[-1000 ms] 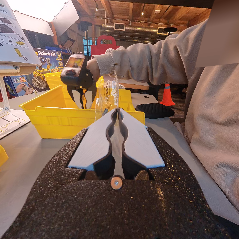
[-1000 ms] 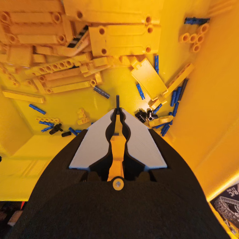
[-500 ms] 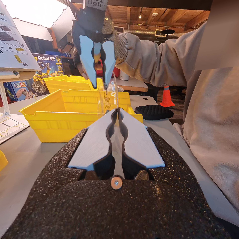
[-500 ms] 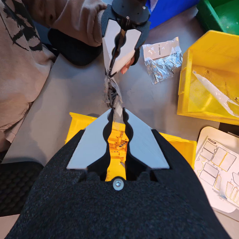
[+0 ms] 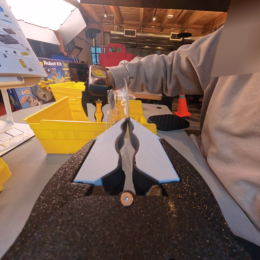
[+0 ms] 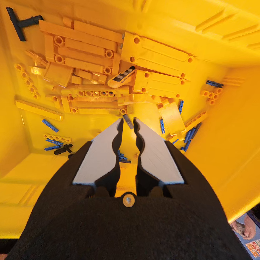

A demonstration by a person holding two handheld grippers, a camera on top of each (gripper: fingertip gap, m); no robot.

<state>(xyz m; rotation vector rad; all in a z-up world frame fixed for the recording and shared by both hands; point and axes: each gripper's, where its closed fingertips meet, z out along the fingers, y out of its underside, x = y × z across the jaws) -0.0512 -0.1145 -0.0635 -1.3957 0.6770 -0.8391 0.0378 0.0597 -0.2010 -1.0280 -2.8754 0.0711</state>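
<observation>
- A clear plastic bag [image 5: 118, 104] is pinched at its lower edge by the left claw [image 5: 127, 118], whose tips are pressed together on the film.
- The bag stands upright, long axis vertical, its crinkled top edge pointing at the ceiling; it is seen nearly edge-on.
- The film is transparent and creased, with a printed strip running down one side; small dark pieces are glimpsed low inside, just above the tips.
- The right claw [image 6: 128, 119] is held tips-down inside a yellow bin [image 5: 66, 126], its fingers parted by a narrow gap and nothing gripped.
- A small grey pin [image 6: 128, 122] is seen in that gap; whether it hangs in the air or lies on the bin floor cannot be told.
- On the bin floor a heap of yellow beams and panels [image 6: 90, 78] is noted, with blue pins [image 6: 50, 125] and black connectors [image 6: 63, 149] scattered about.
- The bin rests on a grey bench [image 5: 23, 173]; a black textured pad [image 5: 168, 122] lies to its right, a printed sheet [image 5: 9, 135] to its left.
- Beyond, a boxed kit [image 5: 54, 78], an orange cone [image 5: 182, 106], a red bag and timber ceiling beams are recorded.
- A grey-sleeved arm [image 5: 161, 74] reaches across to the right claw.
</observation>
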